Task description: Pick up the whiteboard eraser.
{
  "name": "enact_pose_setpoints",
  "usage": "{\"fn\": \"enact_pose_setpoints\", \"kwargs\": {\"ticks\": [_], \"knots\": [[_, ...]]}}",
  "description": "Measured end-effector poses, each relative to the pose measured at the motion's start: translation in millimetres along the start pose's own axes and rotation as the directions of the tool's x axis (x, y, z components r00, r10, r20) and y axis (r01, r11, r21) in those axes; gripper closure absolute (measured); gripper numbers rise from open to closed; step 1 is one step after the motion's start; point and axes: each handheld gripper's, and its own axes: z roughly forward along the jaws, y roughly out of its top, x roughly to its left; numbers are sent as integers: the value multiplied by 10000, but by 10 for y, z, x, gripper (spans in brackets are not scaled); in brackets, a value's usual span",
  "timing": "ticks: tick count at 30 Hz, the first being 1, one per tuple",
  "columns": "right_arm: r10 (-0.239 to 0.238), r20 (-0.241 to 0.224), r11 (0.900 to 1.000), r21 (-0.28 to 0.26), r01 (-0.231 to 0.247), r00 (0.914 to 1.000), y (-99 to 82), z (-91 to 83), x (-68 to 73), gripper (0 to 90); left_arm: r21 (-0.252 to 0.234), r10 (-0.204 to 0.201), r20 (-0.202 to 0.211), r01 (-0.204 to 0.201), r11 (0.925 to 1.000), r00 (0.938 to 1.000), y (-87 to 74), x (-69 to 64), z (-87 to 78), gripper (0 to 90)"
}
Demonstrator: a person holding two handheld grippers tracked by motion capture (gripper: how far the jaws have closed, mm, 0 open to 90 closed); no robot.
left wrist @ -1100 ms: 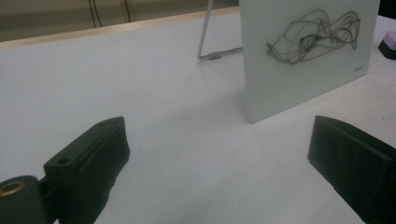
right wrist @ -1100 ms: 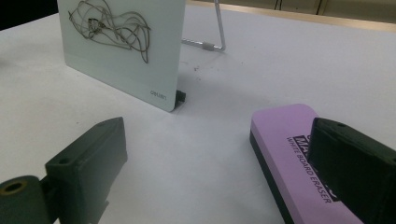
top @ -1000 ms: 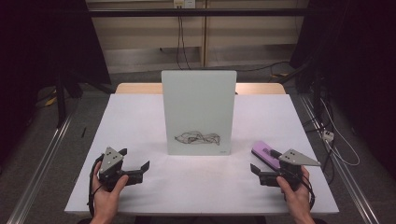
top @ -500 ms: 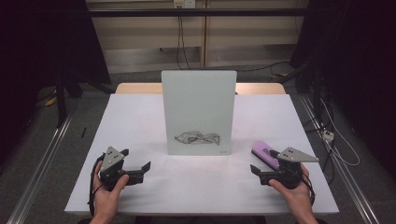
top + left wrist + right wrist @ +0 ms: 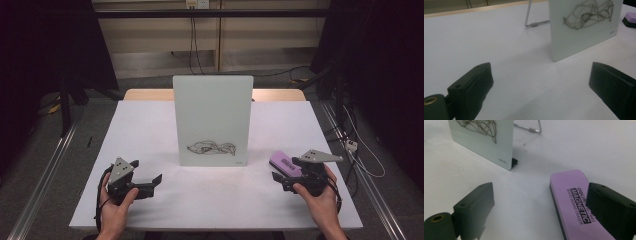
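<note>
An upright white board (image 5: 212, 120) with a dark scribble (image 5: 210, 148) low on its face stands mid-table. To its right a purple whiteboard eraser (image 5: 284, 163) lies flat. My right gripper (image 5: 283, 175) sits at the eraser's near end. Its jaws have just been closing a little. In the right gripper view the eraser (image 5: 571, 195) lies between them by the right jaw, with a wide gap to the left jaw, so the right gripper (image 5: 540, 192) is open. At the table's near left my left gripper (image 5: 152, 182) rests open and empty, its jaws wide apart (image 5: 541, 75) facing the board (image 5: 584, 32).
The white table (image 5: 150, 125) has bare room left of and in front of the board. A wire stand (image 5: 531, 130) props the board from behind. Metal rails (image 5: 45, 170) run along both sides of the table, and cables lie on the floor at the right (image 5: 360, 155).
The right gripper has edged slightly toward the eraser. The left gripper and the board have stayed where they were.
</note>
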Motion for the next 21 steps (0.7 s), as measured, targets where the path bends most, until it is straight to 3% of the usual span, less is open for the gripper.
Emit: {"fn": "enact_pose_setpoints", "kwargs": {"ticks": [3, 7, 13, 17, 21], "knots": [[409, -694, 9981, 478, -377, 9968, 61, 27, -59, 95, -17, 18, 31, -18, 10000, 10000, -7, -6, -16, 52], [246, -190, 9969, 750, -231, 9995, 97, 44, -103, 99, 40, -18, 28, 18, 10000, 10000, -8, 0, -17, 52], [327, -508, 9924, 1199, -264, 9982, 204, 78, -262, 96, 137, 181, 143, -183, 9997, 9997, -4, -33, 0, 52], [251, -98, 9907, 1343, -236, 9996, 279, 92, -328, 137, 151, 119, 137, -122, 9998, 9998, -8, -28, 3, 52], [-90, -71, 9840, 1777, 102, 9999, 346, 157, -360, 126, 126, 142, 203, -145, 9998, 9997, -5, -44, 16, 52]]}}
